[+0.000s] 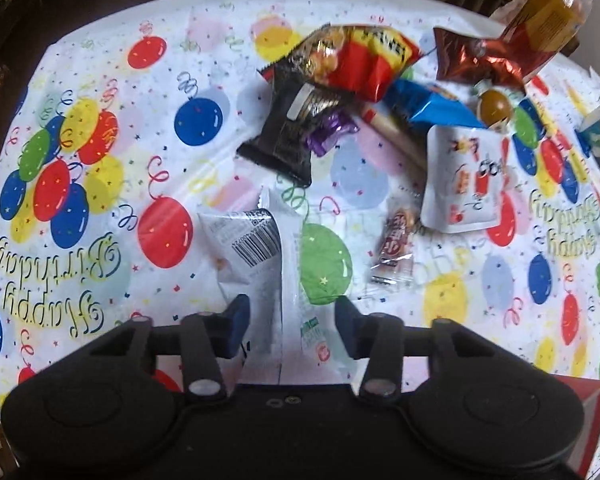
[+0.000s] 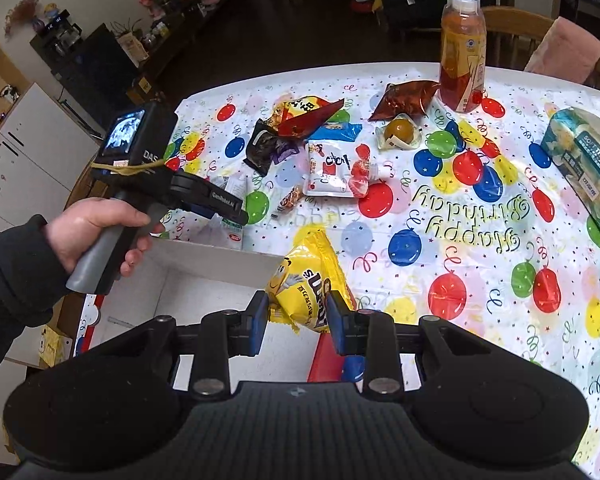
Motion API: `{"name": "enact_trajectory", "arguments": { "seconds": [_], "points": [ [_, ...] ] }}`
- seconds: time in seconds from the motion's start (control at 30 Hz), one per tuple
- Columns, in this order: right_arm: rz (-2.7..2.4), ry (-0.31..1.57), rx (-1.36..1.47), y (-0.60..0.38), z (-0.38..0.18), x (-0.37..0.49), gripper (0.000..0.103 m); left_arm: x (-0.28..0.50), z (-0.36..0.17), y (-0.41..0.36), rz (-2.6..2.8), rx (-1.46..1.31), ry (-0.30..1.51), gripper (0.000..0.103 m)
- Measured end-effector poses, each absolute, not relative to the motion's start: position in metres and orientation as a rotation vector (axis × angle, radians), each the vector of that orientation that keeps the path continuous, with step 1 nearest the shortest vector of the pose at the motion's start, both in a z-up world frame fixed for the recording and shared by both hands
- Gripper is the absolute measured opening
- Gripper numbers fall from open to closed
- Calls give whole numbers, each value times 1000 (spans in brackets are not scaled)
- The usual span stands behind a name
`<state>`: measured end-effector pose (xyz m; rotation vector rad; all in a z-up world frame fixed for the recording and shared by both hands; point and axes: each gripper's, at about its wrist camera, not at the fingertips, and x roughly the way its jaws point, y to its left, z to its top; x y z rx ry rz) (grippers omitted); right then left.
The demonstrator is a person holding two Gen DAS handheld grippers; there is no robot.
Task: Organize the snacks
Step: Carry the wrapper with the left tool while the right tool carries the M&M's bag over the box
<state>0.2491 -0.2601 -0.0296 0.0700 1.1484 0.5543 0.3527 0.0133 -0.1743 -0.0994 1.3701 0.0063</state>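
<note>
Right wrist view: yellow candy bag [image 2: 306, 280], crinkled, cartoon figure on its front, sits at 6 o'clock over the far rim of the white box [image 2: 204, 276], clamped between the right gripper's [image 2: 297, 322] blue pads. Left wrist view: left gripper [image 1: 290, 330] jaws stand apart, straddling a white barcoded packet [image 1: 260, 248] lying on the balloon-print tablecloth [image 1: 100, 208]; contact cannot be told. Remaining snacks pile [image 1: 340, 80] at 12 o'clock.

A yellow candy bag [image 2: 306, 292] is sitting between blue finger pads [image 2: 260, 322]; beyond them, the tablecloth [image 2: 480, 280] is showing bright balloons.
</note>
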Motion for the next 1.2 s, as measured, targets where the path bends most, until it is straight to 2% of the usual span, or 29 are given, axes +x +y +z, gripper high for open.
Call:
{"name": "enact_trajectory", "arguments": {
  "seconds": [0.07,0.3,0.57,0.83,1.0,1.2],
  "points": [
    [558,1152,70,-260,-31,253,31,355,-176,13,14,-93,1377,29],
    [569,1154,63,-258,-33,257,31,350,-171,17,30,-83,1341,14],
    [570,1143,60,-255,-29,249,31,347,-144,23,49,-76,1261,13],
    [573,1114,60,-253,-17,228,31,333,-77,34,54,-89,1115,13],
    [581,1101,55,-246,-12,212,31,307,-40,31,13,-67,1065,13],
    [589,1110,35,-237,-14,187,31,255,-24,17,-93,-39,1067,13]
  ]
}}
